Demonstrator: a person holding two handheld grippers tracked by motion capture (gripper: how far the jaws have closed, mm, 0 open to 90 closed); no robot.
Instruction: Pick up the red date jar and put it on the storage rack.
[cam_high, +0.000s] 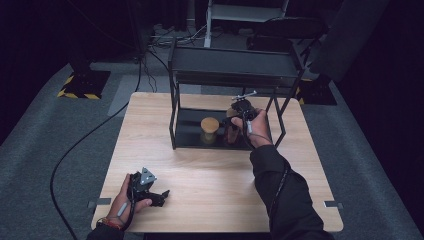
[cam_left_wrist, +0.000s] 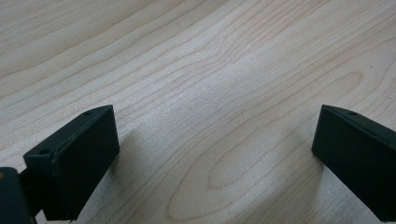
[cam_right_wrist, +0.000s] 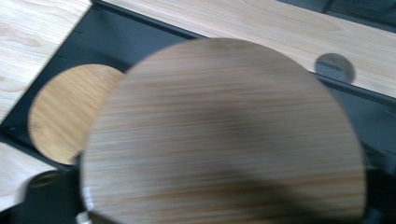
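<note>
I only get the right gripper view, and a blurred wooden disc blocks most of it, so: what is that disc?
Observer: The lid of a jar on the lower shelf of the black rack, under the right gripper.
Operator: And the smaller disc beside it?
Observer: A second jar's lid, on the same shelf.
Operator: Where's the left gripper?
Observer: The left gripper rests on the table near its front edge, jaws open, nothing between.

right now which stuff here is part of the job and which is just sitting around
In the job:
- right gripper, over the rack's bottom shelf
- jar with wooden lid under it
- second wooden-lidded jar beside it
- black shelf rack

Just about:
- left gripper, open, resting on the wooden table
- floor cables
- striped floor plate
</note>
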